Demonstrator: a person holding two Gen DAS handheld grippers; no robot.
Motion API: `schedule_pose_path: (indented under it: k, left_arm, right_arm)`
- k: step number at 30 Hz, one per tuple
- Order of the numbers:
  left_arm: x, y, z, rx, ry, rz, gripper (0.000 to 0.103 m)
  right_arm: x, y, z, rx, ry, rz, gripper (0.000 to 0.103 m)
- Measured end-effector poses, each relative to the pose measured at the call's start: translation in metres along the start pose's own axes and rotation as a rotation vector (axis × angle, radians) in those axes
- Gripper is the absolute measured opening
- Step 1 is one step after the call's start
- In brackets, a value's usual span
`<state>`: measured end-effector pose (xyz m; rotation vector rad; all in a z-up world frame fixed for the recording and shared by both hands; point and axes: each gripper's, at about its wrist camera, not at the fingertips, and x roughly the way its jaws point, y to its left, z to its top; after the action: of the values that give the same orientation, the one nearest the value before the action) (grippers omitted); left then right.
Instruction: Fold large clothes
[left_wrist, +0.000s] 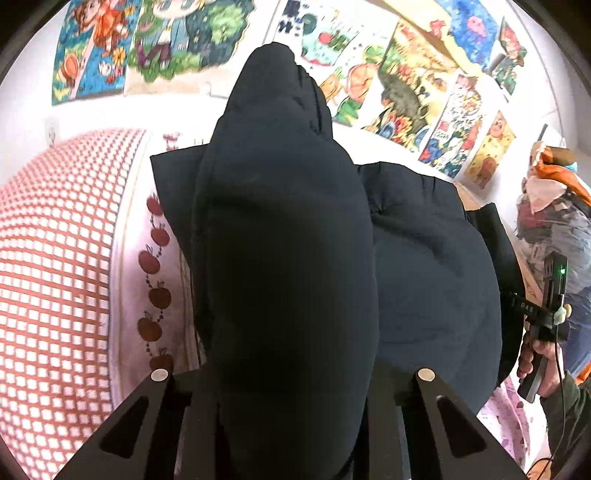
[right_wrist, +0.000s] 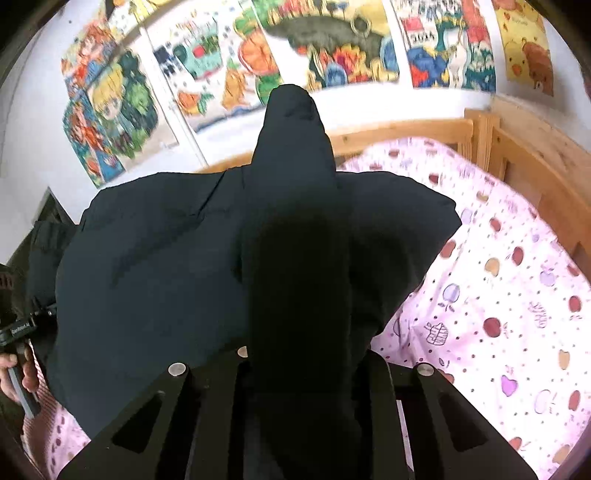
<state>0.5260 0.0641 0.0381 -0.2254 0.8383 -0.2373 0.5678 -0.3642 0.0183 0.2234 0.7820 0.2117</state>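
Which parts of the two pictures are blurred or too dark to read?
Left wrist view: the dark garment clamped in the left hand-held gripper is nearly black, with few folds visible; the wall posters are smeared. Right wrist view: the garment's middle, by the right hand-held gripper, is featureless black; the posters are blurred, the apple-print sheet slightly soft. Both bend at the edges.

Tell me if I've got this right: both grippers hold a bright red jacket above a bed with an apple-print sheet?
Not quite: the jacket is dark navy, nearly black, not red, as the right wrist view shows. Both the left gripper and the right gripper do grip it above the apple-print sheet.
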Motion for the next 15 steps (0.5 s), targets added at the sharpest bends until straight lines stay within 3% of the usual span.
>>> schedule_pose_path:
  k: [10, 15]
  left_arm:
    - [-0.067, -0.004, -0.008, 0.025, -0.065, -0.015, 0.022]
    - [-0.072, -0.019, -0.012, 0.02, -0.061, -0.017, 0.022]
  right_arm:
    - [-0.057, 0.019, 0.005, -0.026, -0.041, 0.006, 0.015]
    - [-0.075, 0.024, 0.0, -0.048, -0.034, -0.007, 0.015]
